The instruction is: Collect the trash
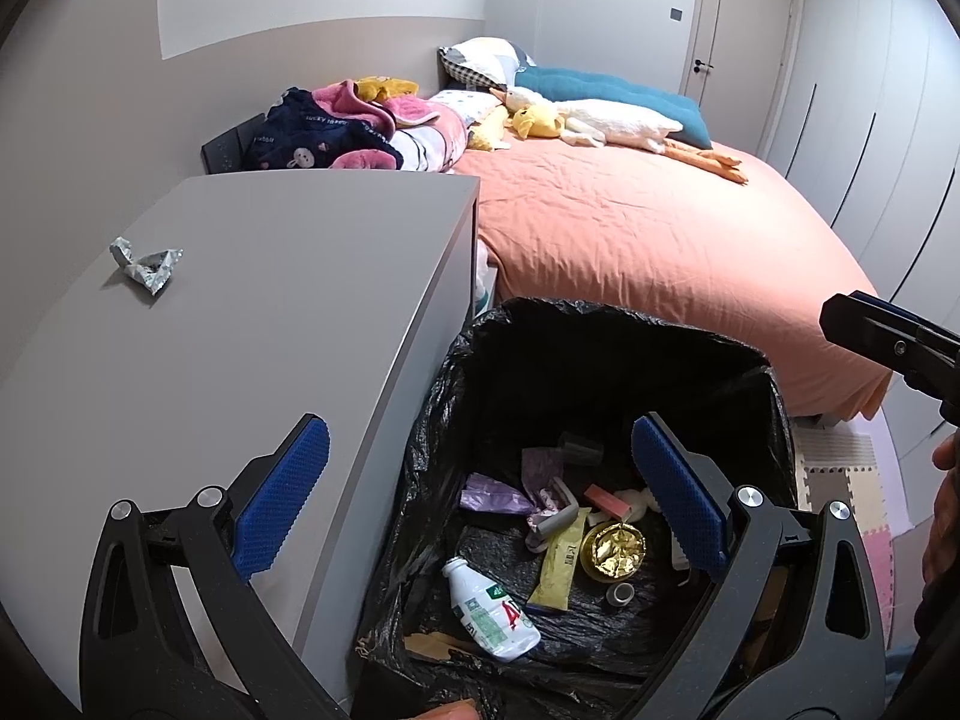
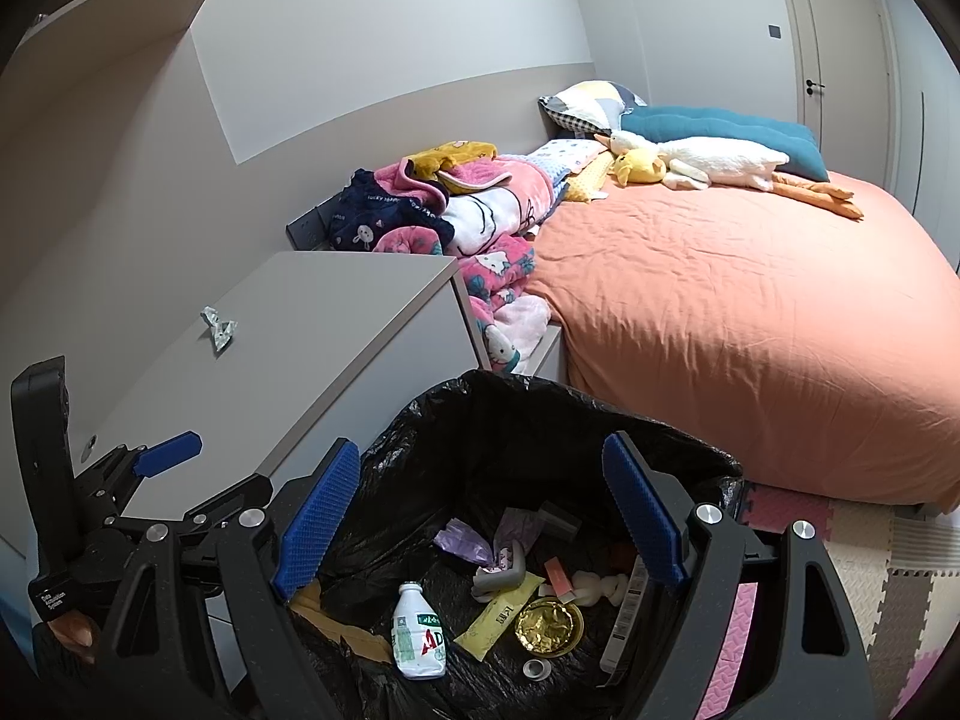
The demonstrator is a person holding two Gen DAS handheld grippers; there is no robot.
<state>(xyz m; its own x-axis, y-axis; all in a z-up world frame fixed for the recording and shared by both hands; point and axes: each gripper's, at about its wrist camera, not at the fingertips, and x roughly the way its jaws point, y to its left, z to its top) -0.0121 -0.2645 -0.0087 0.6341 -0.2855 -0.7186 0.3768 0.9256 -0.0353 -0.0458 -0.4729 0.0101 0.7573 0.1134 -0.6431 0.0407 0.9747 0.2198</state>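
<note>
Both grippers, left [image 1: 480, 498] and right [image 2: 480, 516], are held with jaws wide open and empty over the black-lined bin [image 1: 606, 330], lower centre; one crumpled wrapper [image 1: 146, 264] is seen on the desk [image 1: 288, 300], left.

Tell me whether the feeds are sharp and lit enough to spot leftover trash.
Left wrist view: sharp, evenly lit, fisheye-bent at the edges; the crumpled wrapper on the grey cabinet reads clearly. Right wrist view: equally sharp; the black bin liner swallows detail in shadow.
</note>
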